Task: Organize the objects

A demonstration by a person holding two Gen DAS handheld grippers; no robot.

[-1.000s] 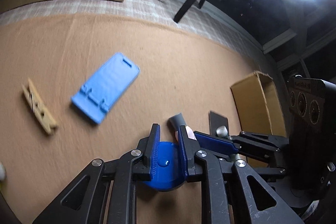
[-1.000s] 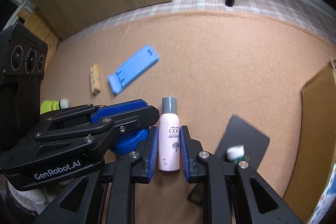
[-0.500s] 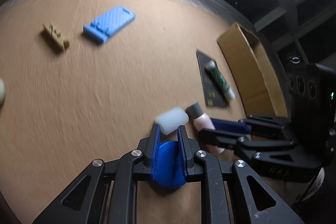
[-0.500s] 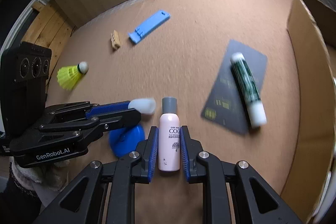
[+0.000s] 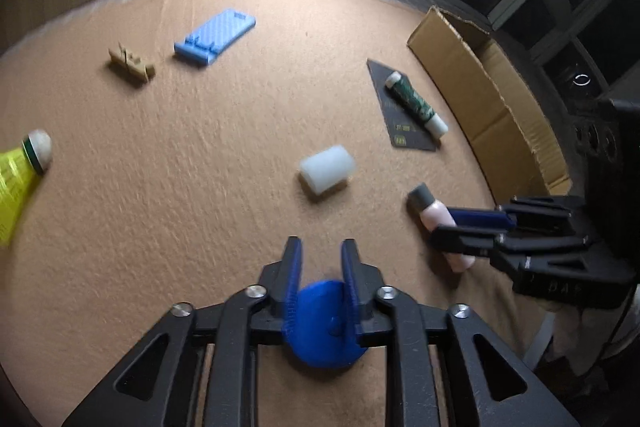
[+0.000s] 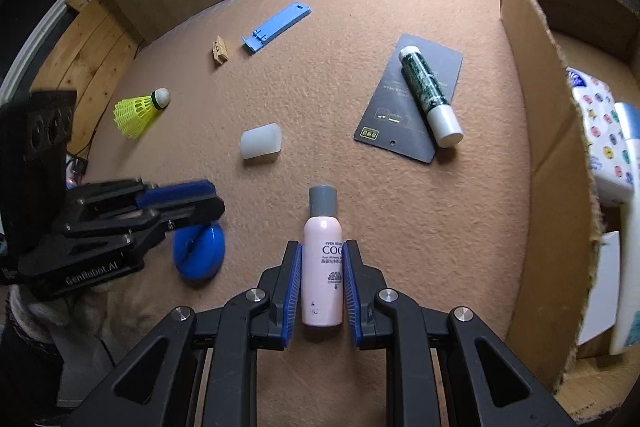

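I held both tongs tipped steeply down over the tan carpet (image 6: 400, 207), side by side, the left one to the left of the right. My right tongs (image 6: 321, 259) were pressed tight on the pink bottle (image 6: 323, 267), its grey cap pointing away from me and its body lying between the blue pads (image 6: 294, 283); in the left wrist view the same bottle (image 5: 436, 215) stuck out of those tongs (image 5: 444, 227) near the cardboard box (image 5: 480, 87). My left tongs (image 5: 320, 259) were opening, their blue fingertips (image 5: 294, 267) spread a little, with the blue disc (image 5: 324, 323) between the pads; I could not tell whether the pads still pressed on it. In the right wrist view the disc (image 6: 199, 251) lay under the left tongs (image 6: 192, 203). Ahead of both tongs a white cap (image 6: 261, 141) lay on its side on the carpet, apart from everything. Further right a green tube (image 6: 430, 95) lay across a dark card (image 6: 400, 115), just beside the box wall (image 6: 536, 107). Far across the carpet lay a blue phone stand (image 6: 276, 27) and beside it a wooden clothespin (image 6: 220, 51), with a yellow shuttlecock (image 6: 138, 109) off to the left.
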